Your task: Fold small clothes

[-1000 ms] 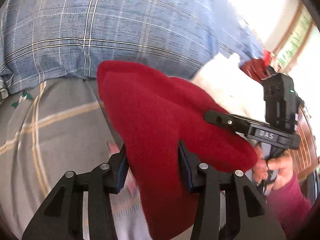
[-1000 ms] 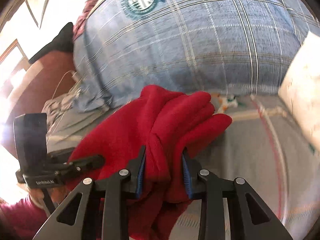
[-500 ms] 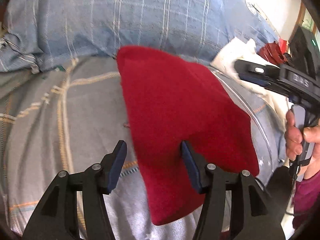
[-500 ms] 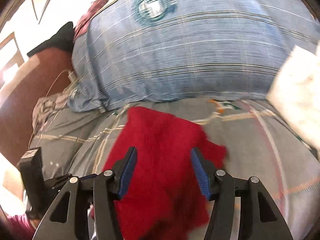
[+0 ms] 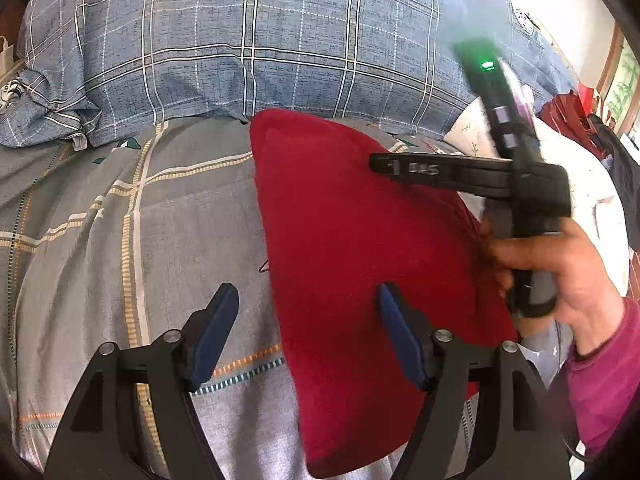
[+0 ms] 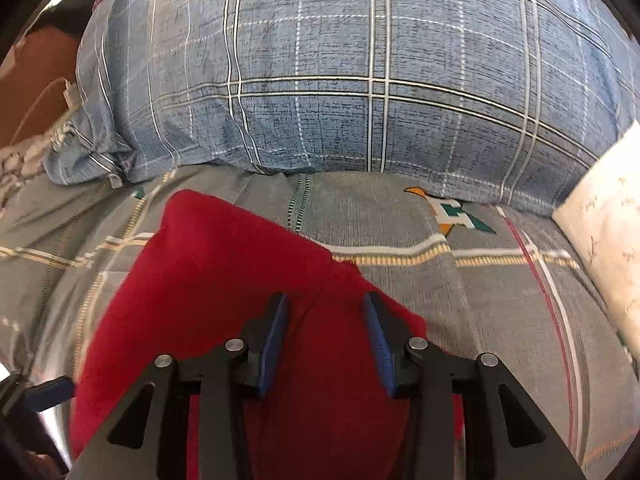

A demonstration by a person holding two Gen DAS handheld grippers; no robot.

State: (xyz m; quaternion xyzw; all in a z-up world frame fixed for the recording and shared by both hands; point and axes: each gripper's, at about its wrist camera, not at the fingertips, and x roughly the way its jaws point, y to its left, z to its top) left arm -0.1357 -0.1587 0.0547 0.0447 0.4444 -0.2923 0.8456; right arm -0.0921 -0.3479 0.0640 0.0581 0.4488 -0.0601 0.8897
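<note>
On bed sheet (image 6: 460, 300): red garment (image 5: 352, 248) flat, unheld.

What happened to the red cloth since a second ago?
Both tools let go: the left tool and right tool had pinched the red cloth bunched up, and now stand open over it, lying flat on the bed. The blue plaid pillow stayed.

Bedroom: plaid pillow (image 6: 360, 72), bedsheet (image 5: 120, 240)

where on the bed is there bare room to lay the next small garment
Bare grey plaid bedsheet lies left of the folded red fleece garment, below the blue plaid pillow. Another strip runs between garment and white pillow. The garment's right side is crowded by the right hand-held gripper.
</note>
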